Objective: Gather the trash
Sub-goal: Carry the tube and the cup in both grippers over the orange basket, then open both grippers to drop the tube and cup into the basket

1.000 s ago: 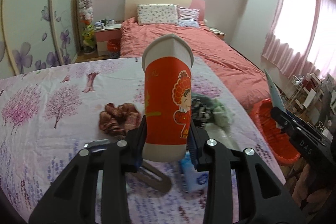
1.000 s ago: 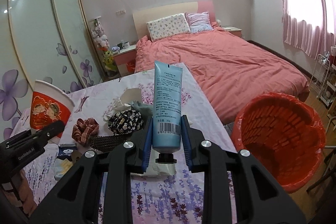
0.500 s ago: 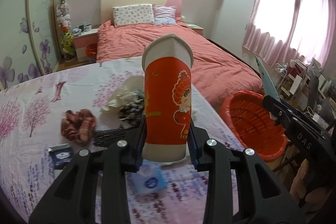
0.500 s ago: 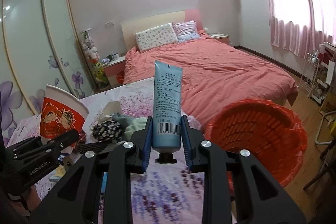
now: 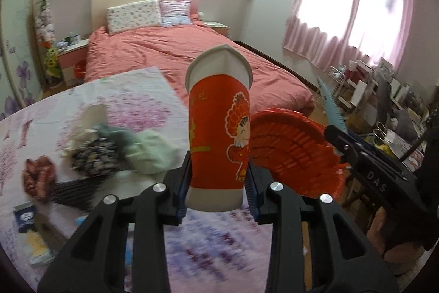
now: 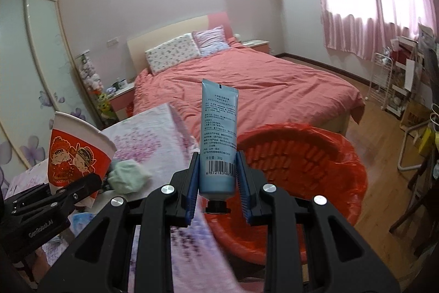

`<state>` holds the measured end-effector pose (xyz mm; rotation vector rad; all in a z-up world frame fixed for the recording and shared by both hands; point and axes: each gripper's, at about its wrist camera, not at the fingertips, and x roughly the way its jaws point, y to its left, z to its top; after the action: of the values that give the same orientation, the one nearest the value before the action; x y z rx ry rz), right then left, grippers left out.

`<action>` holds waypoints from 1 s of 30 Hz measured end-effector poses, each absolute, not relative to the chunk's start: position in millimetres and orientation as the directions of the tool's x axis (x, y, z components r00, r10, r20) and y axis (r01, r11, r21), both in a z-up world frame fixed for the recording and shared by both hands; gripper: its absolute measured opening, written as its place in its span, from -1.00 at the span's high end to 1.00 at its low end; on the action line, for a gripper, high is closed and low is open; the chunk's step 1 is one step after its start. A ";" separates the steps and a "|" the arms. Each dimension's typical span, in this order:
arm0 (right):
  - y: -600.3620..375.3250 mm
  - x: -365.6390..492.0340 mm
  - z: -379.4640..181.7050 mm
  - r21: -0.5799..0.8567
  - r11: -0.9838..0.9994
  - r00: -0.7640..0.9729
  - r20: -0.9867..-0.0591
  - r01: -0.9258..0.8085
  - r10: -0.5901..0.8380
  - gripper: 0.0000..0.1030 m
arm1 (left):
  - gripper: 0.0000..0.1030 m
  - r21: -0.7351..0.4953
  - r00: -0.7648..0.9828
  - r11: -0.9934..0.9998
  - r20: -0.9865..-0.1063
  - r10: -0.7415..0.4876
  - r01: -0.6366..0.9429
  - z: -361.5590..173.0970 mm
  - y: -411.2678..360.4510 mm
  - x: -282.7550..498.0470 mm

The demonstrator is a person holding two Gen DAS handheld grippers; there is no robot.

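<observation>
My left gripper (image 5: 218, 180) is shut on a red and white paper cup (image 5: 219, 128), held upright above the table's right part. The cup also shows in the right wrist view (image 6: 74, 155). My right gripper (image 6: 217, 177) is shut on a blue tube (image 6: 218, 139), cap down, held near the table's right edge. An orange-red bin (image 6: 315, 172) lined with a red bag stands on the floor just right of the table; it also shows in the left wrist view (image 5: 296, 153).
The table has a floral cloth (image 5: 137, 100). On it lie a pale green cloth (image 5: 148, 150), a dark patterned scrunchie (image 5: 94, 155), a plaid scrunchie (image 5: 37, 177), a comb (image 5: 71, 191) and small packets (image 5: 26, 214). A pink bed (image 6: 260, 89) stands behind. Shelves (image 6: 397, 84) are at the right.
Both grippers have moved right with their loads. The bin is now closer and more central in both views; the table's items have slid left.
</observation>
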<state>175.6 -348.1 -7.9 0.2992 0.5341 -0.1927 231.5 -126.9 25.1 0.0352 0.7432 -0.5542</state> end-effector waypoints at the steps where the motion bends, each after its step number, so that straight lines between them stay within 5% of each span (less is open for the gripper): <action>1: -352.5 175.4 -9.6 0.233 0.936 0.842 -0.528 0.265 -0.107 0.49 | 0.33 -0.167 0.588 0.848 -0.653 -0.477 0.503 22.7 -137.0 231.9; 11: -403.7 188.2 -29.3 0.310 0.889 0.821 -0.559 0.338 -0.117 0.48 | 0.32 -0.190 0.476 0.776 -0.695 -0.539 0.601 -6.0 -226.8 242.7; 15: -419.1 194.6 -38.9 0.337 0.875 0.805 -0.586 0.348 -0.094 0.45 | -0.14 -0.177 0.477 0.794 -0.716 -0.509 0.581 -19.8 -240.5 251.2; 19: -421.3 189.5 -41.8 0.332 0.868 0.801 -0.587 0.370 -0.117 0.04 | -0.14 -0.169 0.480 0.818 -0.737 -0.475 0.550 -30.1 -227.6 257.6; 30: -376.1 175.2 -12.2 0.197 0.919 0.835 -0.511 0.342 -0.201 -0.53 | -0.37 -0.076 0.620 0.905 -0.704 -0.346 0.419 -10.7 -138.1 249.5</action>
<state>175.2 -376.1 -12.2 0.2884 0.5058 -0.2919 249.5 -138.1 -10.7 0.0985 0.7875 -0.4406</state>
